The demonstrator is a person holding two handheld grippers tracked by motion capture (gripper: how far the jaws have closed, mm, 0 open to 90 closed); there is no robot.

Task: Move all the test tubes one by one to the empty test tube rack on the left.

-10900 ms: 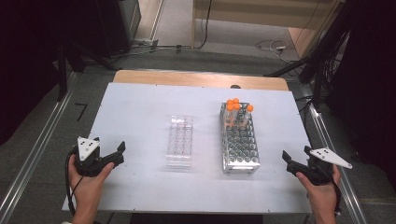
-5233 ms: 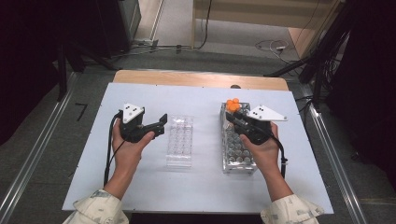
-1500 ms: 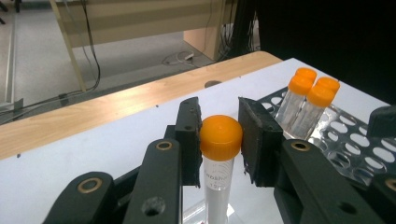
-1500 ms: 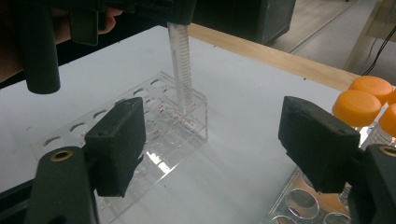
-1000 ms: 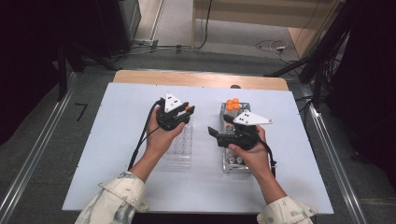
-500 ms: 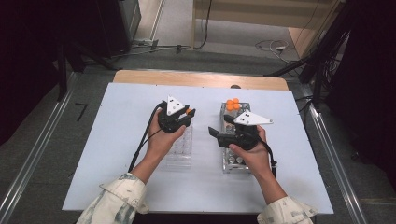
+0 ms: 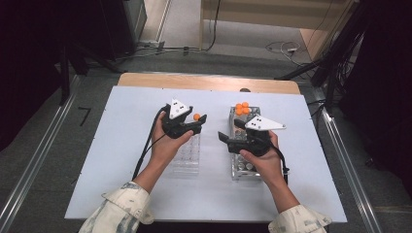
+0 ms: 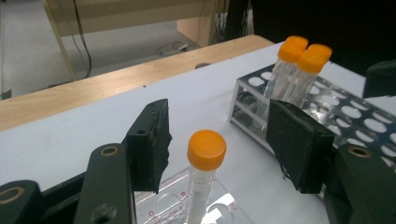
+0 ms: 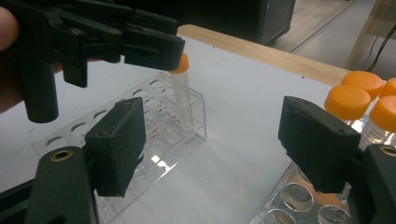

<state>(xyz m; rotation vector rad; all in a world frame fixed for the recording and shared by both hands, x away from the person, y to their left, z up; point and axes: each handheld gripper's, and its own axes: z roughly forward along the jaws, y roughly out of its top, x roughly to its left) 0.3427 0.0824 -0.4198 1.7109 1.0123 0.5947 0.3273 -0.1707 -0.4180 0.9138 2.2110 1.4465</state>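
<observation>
From the high view I see my left gripper (image 7: 198, 122) over the clear rack (image 7: 187, 158), in the left gripper view its jaws have just been opening off the first orange-capped tube (image 8: 204, 175) now seated there, and the right gripper view shows my right gripper (image 9: 219, 149) spread empty, three tubes (image 9: 357, 100) left in the metal rack (image 9: 299, 198).

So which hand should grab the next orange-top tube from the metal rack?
Probably the right. The right gripper hovers open beside the metal rack, close to its capped tubes. The left gripper has just been opening around the tube standing in the clear rack.
</observation>
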